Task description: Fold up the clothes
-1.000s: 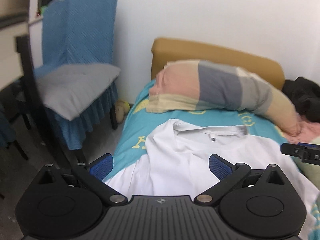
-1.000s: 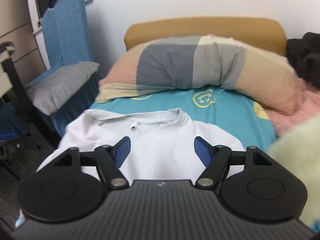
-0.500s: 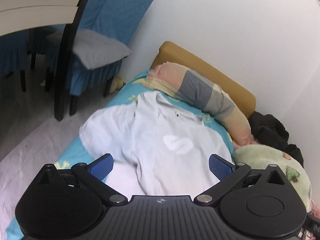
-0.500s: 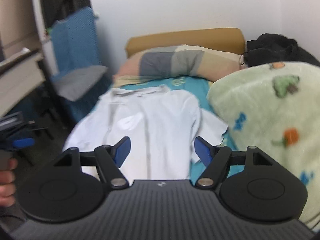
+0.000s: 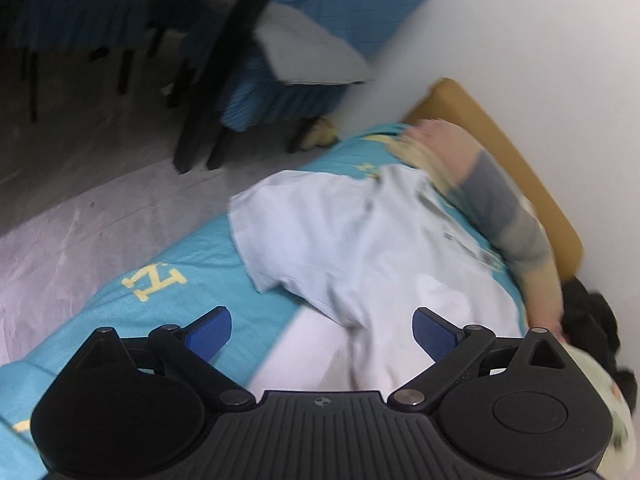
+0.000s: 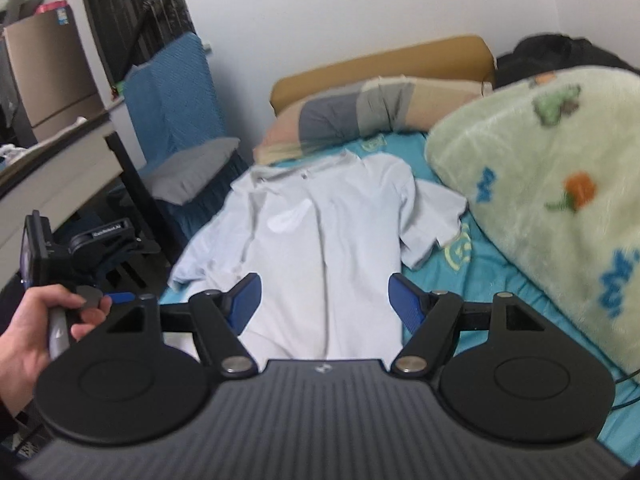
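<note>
I see the white polo shirt [image 6: 320,232] spread flat, front up, on the teal bedsheet [image 6: 492,276], its collar toward the striped pillow [image 6: 360,116] and both short sleeves out to the sides. Nothing on it is folded. My left gripper [image 5: 322,330] hangs above the shirt's lower left side with its jaws wide apart and empty; my right gripper [image 6: 326,300] hovers over the hem, likewise spread and holding nothing. From here I'd judge a sleeve or side edge is the sensible grab: pinch only the top layers near the shoulder seam, lift low, and lay it across the shirt's middle without dragging the body off the sheet toward the green blanket [image 6: 552,184].
</note>
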Available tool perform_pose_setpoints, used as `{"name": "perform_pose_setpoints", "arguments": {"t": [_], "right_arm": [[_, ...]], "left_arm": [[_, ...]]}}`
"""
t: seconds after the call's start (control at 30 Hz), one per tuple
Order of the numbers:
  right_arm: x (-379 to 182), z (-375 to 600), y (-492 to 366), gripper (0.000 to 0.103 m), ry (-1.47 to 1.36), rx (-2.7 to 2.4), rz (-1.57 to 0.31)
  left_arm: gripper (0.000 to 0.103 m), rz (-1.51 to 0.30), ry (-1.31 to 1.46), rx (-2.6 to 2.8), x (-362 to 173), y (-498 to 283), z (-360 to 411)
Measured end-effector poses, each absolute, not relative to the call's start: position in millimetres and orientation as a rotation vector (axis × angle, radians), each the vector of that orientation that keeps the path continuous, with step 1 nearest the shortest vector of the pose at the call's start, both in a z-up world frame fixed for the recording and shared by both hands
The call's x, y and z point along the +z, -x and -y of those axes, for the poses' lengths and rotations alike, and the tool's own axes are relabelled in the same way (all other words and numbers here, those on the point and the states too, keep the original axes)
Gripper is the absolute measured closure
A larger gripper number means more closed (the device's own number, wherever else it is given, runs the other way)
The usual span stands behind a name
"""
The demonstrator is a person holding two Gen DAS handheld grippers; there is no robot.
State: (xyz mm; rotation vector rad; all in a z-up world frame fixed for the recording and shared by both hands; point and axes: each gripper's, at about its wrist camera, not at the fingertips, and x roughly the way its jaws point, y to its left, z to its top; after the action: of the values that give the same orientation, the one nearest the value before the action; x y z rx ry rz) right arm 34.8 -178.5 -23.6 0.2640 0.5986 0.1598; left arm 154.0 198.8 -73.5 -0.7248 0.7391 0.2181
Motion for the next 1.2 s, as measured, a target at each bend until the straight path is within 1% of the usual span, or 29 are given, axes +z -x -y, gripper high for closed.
{"name": "perform_pose_setpoints", "arguments": {"t": [0.17,0.3,0.33,0.4,0.5,0.6,0.67,0.7,0.73,0.77,0.9,1.03,1.13,1.17,1.2], "right_arm": [[-55.2,184.5,-54.1,0.031,-0.273,0.134,-0.691],[-72.4,185.2,-70.3,0.031,-0.315,0.131,-0.729],[-75.1,181.3,-74.6,0.031,-0.295,0.126,-0.727],[-80.4,172.7,-82.8,0.031,-0.232,0.118,-0.718],[-88.6,164.1,-92.2,0.031,-0.163,0.108,-0.710],[-93.6,160.4,-98.9,0.031,-0.154,0.113,-0.723],[-92.4,156.0,-98.6,0.031,-0.146,0.117,-0.722],[-91.0,152.9,-97.3,0.031,-0.133,0.121,-0.715],[-89.1,148.9,-95.4,0.031,-0.109,0.131,-0.702],[-87.2,145.0,-94.4,0.031,-0.083,0.141,-0.687],[-81.3,137.0,-92.2,0.031,-0.034,0.166,-0.627],[-82.1,141.0,-96.0,0.031,-0.062,0.156,-0.629],[-83.6,147.1,-99.6,0.031,-0.108,0.141,-0.645],[-84.0,149.2,-100.4,0.031,-0.118,0.135,-0.646],[-84.2,151.5,-101.1,0.031,-0.128,0.129,-0.646]], "left_arm": [[0.011,-0.732,0.830,0.241,-112.6,-185.8,-214.4],[0.012,-0.680,0.774,0.252,-130.2,-210.8,-214.6],[0.012,-0.657,0.743,0.257,-132.6,-216.7,-213.6],[0.016,-0.620,0.699,0.269,-137.3,-228.0,-212.8],[0.031,-0.593,0.657,0.301,-142.8,-245.6,-216.8],[0.042,-0.613,0.594,0.289,-143.8,-273.5,-220.6],[0.066,-0.637,0.541,0.264,-143.1,-293.0,-222.0],[0.072,-0.652,0.507,0.262,-142.0,-302.6,-220.6],[0.099,-0.666,0.468,0.245,-139.2,-311.8,-220.2],[0.102,-0.682,0.434,0.217,-135.2,-321.0,-219.2],[0.102,-0.667,0.223,0.213,-100.7,-355.5,-212.7],[0.102,-0.543,0.098,0.438,-56.8,-381.8,-229.0],[0.101,-0.527,0.043,0.526,-46.2,-392.5,-238.3],[0.100,-0.555,0.068,0.503,-48.0,-385.2,-238.0],[0.094,-0.583,0.093,0.480,-49.8,-377.8,-237.7]]}}
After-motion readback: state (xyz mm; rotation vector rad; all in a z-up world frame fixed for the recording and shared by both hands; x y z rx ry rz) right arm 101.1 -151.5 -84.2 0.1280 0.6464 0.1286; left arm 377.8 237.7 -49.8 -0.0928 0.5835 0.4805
